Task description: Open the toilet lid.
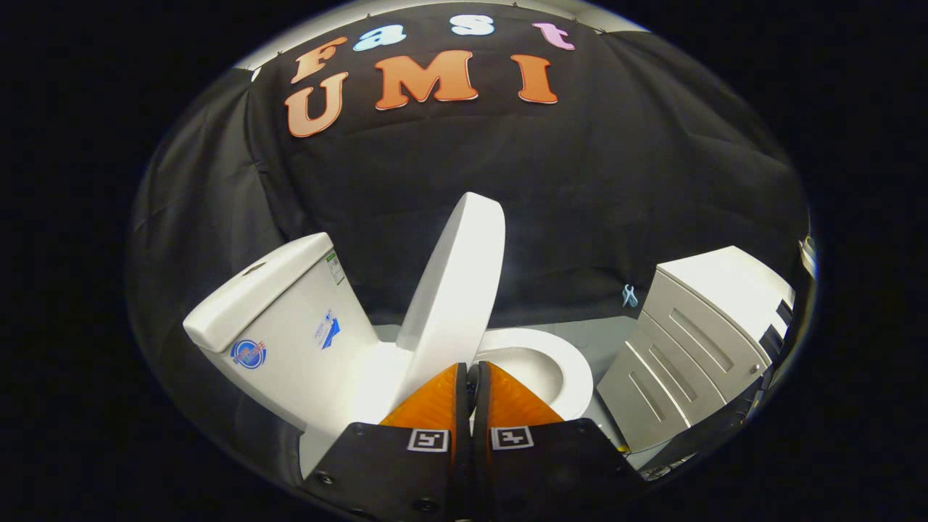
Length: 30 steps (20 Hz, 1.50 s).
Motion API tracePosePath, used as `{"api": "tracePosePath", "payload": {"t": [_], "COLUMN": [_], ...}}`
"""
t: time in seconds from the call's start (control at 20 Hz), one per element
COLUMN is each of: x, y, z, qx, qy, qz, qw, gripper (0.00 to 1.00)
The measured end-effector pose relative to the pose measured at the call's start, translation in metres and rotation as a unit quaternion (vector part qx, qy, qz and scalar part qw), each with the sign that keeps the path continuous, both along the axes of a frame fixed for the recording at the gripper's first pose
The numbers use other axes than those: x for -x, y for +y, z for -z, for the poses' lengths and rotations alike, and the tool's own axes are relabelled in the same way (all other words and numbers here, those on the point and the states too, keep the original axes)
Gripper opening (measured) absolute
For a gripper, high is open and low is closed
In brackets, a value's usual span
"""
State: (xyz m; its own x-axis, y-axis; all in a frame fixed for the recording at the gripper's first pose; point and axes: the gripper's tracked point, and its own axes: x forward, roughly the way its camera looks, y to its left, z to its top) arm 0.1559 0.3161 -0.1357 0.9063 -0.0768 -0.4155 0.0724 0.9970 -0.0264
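Two fingers of the tongs [471, 370] are closed together, empty; the raised toilet lid [458, 290] stands at 12 o'clock, just ahead.

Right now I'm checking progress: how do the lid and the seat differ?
The lid stands raised, leaning toward the tank; the seat lies flat on the bowl. The lid is a solid panel; the seat is a ring. The gripper tips meet at the lid's lower edge, beside the seat. Both are white.

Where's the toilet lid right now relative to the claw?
The toilet lid stands raised, tilted toward the tank, just ahead of the closed claw. The open seat and bowl lie beside it, away from the tank.
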Motion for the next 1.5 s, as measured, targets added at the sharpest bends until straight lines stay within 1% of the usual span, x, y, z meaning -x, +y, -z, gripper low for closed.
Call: {"api": "tracePosePath", "payload": {"t": [0.1,0.35,0.5,0.65,0.95,1.5], "x": [0.0,0.0,-0.001,0.001,-0.002,0.0], "y": [0.014,0.059,0.087,0.117,0.164,0.236], "z": [-0.006,-0.021,-0.027,-0.029,-0.03,-0.015], "qx": [0.016,0.032,0.062,0.078,0.093,0.127], "qy": [-0.002,-0.02,-0.03,-0.038,-0.042,-0.048], "qz": [-0.01,-0.036,-0.058,-0.076,-0.096,-0.126], "qw": [1.0,0.999,0.996,0.993,0.99,0.983], "gripper": [0.08,0.08,0.08,0.08,0.08,0.08]}}
